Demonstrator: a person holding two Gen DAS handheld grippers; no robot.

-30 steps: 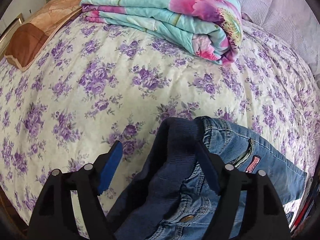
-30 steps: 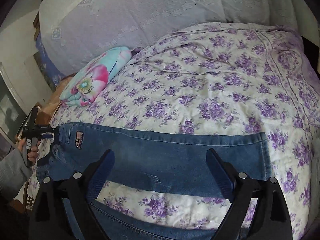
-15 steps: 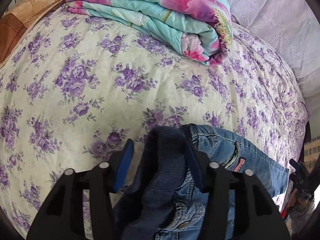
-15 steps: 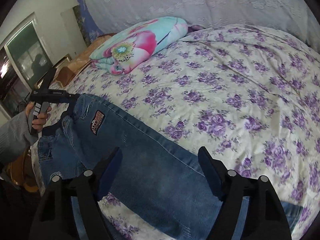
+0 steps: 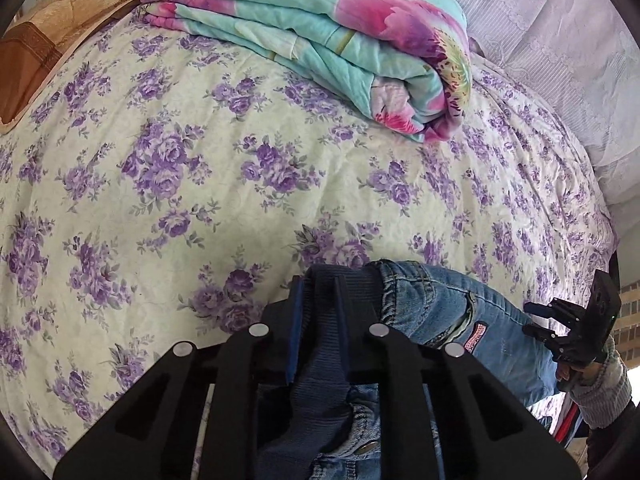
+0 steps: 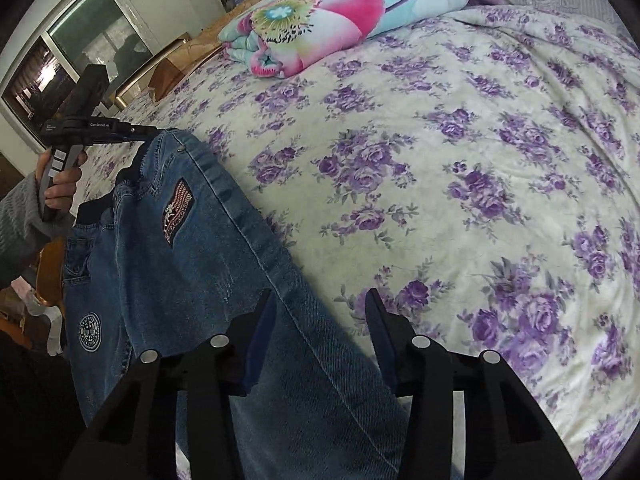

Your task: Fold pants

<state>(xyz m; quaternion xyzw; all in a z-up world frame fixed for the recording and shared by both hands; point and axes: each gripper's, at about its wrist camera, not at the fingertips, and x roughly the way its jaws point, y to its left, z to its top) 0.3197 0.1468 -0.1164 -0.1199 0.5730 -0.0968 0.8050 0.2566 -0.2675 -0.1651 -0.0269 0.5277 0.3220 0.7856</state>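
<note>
We've got the left gripper clamped on the jeans waistband while our right gripper is closing, denim edge between its jaws, over the floral bedspread

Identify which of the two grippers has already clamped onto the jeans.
The left gripper: its jaws pinch the dark waistband of the jeans. The right gripper is closing, fingers not yet pressing the leg.

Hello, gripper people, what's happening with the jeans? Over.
Left gripper shut on jeans waistband. Right gripper closing around the leg edge, not pinched yet. Folded quilt far off, nothing in the way.
</note>
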